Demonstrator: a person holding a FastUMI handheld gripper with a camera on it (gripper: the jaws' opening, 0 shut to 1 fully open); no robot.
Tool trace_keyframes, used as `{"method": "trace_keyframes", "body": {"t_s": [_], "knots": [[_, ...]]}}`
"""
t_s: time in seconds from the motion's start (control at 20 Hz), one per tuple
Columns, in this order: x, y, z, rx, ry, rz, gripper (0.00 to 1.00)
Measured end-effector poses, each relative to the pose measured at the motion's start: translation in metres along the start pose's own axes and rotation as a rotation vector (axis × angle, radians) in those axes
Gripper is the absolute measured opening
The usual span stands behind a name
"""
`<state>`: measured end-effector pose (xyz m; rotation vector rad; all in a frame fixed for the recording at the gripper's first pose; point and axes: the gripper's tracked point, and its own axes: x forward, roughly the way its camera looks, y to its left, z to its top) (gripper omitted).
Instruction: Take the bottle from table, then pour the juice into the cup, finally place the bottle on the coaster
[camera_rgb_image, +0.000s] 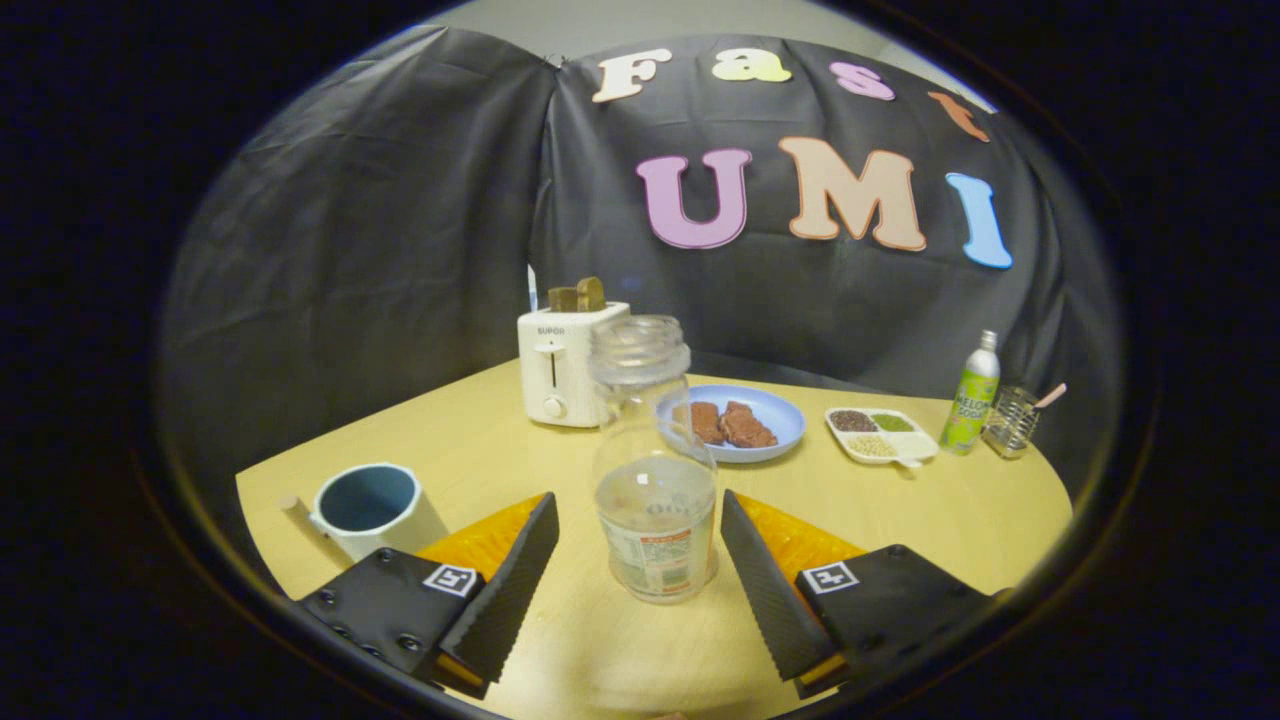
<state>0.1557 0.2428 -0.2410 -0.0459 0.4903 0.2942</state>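
Between the spread fingers of the gripper (640, 555) stands the bottle (652, 465), upright on the table (950, 520), with a clear gap to each finger; the jaws are wide apart and press on nothing. Gripper: held low and level over the near table edge, fingers angled inward toward the bottle's base, ribbed pads facing it, a square marker on each finger block. Bottle: clear plastic, rounded body narrowing to a wide threaded neck, uncapped, printed label around the lower part. Cup (372, 506): cylindrical, pale outside, blue-grey inside, standing to the left of the bottle just beyond the left finger. Toaster (562, 368): white, boxy, two brown slices in its slots, behind the bottle to the left. Plate (785, 418): round, light blue, carrying two brown slabs, just behind the bottle to the right. Tray (880, 435): white, divided, holding dark, green and pale grains, further right of the bottle. Soda bottle (972, 396): slim, green label, silver cap, right of the tray, with a wire holder (1010, 422) beside it. Table: light wood, smooth, rounded edge. Booth wall: creased black cloth behind the table.
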Motion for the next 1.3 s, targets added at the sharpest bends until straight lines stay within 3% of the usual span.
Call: {"method": "trace_keyframes", "body": {"t_s": [0.2,0.45,1.3], "knots": [[-0.056,-0.014,0.019,0.031,-0.071,-0.003,1.0],[-0.114,-0.051,0.04,-0.002,-0.156,-0.106,1.0],[-0.187,-0.085,0.063,-0.004,-0.268,-0.169,1.0]]}}
